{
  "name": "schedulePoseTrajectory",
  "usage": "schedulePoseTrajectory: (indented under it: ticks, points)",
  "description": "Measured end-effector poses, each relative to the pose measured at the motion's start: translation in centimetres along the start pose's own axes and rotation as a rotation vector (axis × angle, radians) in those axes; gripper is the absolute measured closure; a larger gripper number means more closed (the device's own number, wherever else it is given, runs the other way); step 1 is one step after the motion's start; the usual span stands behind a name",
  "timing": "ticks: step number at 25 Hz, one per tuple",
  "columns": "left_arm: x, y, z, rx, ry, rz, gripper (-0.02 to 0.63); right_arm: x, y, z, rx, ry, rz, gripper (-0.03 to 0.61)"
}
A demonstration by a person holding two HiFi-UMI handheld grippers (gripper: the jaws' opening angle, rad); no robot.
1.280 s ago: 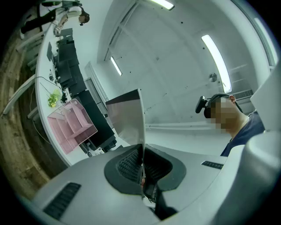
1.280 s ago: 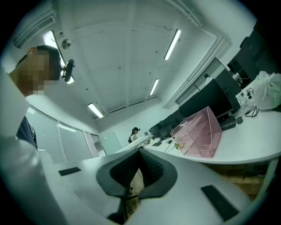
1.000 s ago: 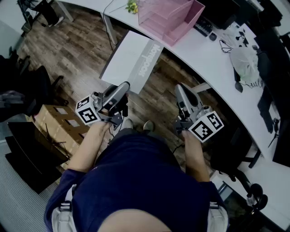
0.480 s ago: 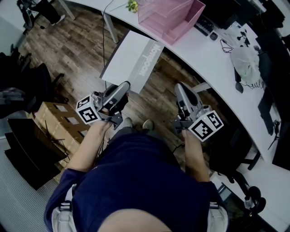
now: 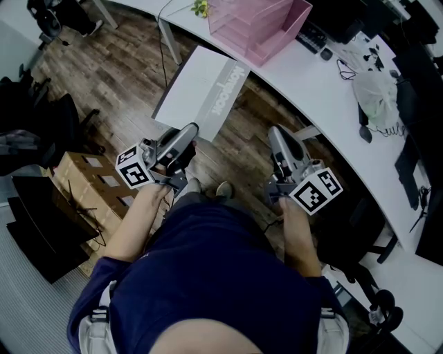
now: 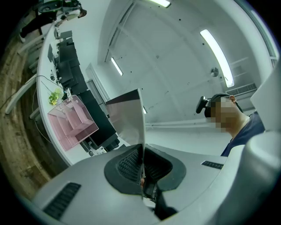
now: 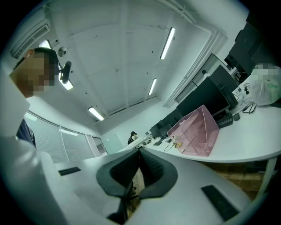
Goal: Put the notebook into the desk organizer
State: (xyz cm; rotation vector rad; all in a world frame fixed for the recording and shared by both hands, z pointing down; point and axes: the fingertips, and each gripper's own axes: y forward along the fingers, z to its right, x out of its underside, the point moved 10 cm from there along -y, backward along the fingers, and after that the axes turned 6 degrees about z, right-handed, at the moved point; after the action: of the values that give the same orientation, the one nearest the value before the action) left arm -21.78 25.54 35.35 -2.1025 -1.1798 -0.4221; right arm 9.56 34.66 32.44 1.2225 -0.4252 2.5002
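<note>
Where the white desk meets wood floor, left gripper pinches notebook; right gripper closed.

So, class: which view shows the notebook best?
The head view: the notebook shows its broad cover, held by the left gripper. The left gripper view shows it nearly edge-on between the jaws; the right gripper view misses it.

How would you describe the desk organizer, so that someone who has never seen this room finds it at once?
Start from the long white desk that runs across the upper right of the head view. Near its left end, between a small plant and a dark keyboard, stands the desk organizer. It is the only pink thing there: a see-through box with inner compartments.
</note>
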Motion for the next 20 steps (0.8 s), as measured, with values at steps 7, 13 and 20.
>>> schedulePoseTrajectory:
  ticks: [7,13,20]
  points:
    - [0.6,1.3,-0.4,-0.012,0.002,0.000,0.578,-0.9,-0.8,1.6,0.005,0.011,0.009,0.576]
    - [0.5,2.6,-0.6,-0.006,0.014,-0.001,0.578,-1.7,-1.1,2.6,0.007,0.011,0.014,0.577]
    - [0.3,3.2,-1.2,-0.001,0.028,0.020,0.578,-2.4,-0.8,3.2,-0.001,0.000,0.021,0.575]
